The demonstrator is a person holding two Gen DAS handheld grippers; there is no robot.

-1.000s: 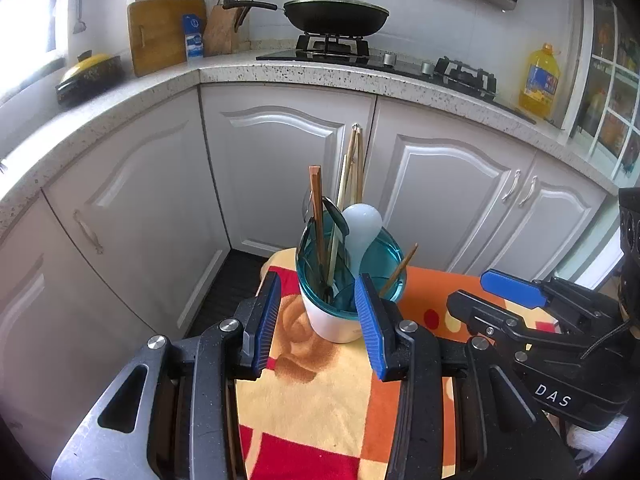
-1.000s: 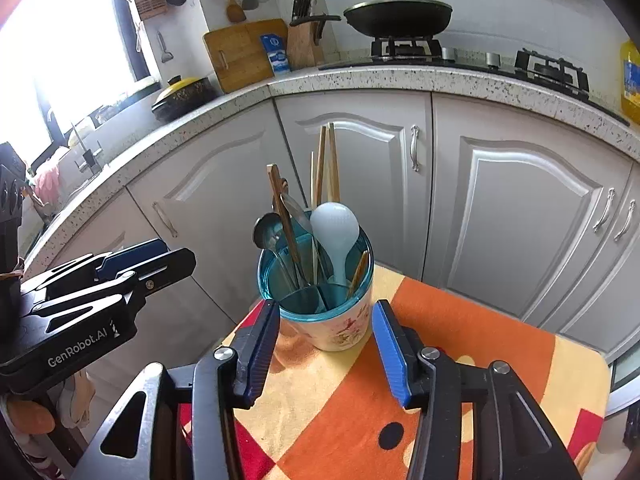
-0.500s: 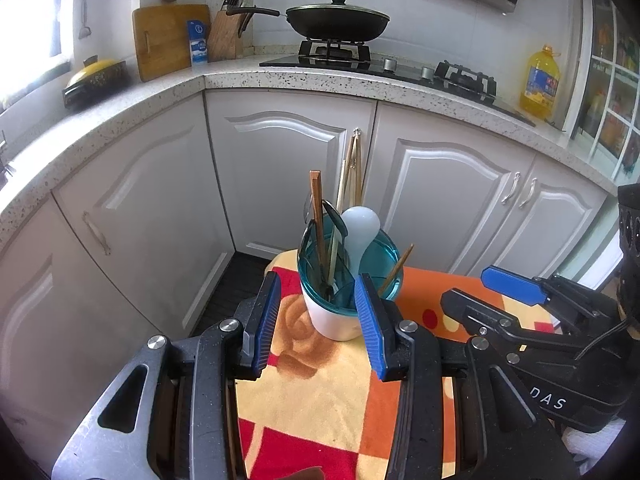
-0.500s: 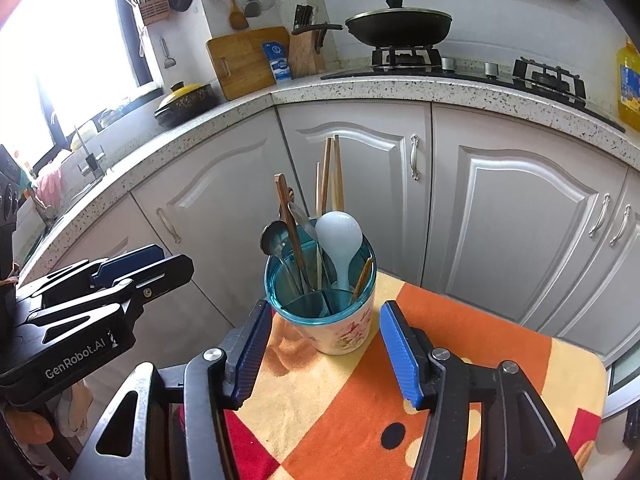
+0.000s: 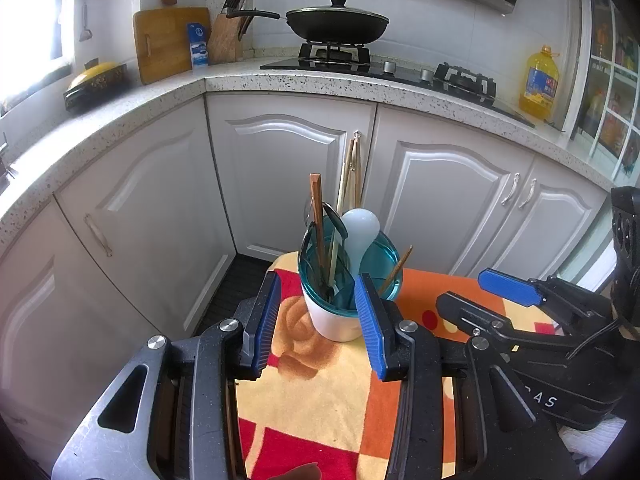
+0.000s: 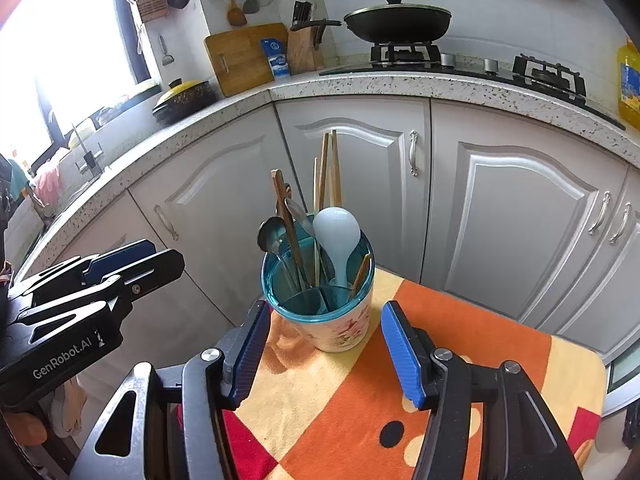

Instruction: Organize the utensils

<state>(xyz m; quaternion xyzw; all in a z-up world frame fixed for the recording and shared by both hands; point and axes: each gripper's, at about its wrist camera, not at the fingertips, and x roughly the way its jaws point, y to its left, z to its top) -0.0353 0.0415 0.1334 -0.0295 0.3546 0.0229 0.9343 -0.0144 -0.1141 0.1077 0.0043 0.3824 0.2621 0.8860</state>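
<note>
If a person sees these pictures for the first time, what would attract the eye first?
Probably the teal-rimmed utensil holder, standing on the orange and yellow cloth and crowded with a pale blue spoon, metal spoons and wooden chopsticks. Next, the blue-padded right gripper and left gripper, both open in front of it. Behind, a black lidded pan sits on the stove.

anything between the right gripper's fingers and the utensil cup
Nothing: in the right wrist view only bare patterned cloth lies between the open right gripper and the utensil cup.
</note>
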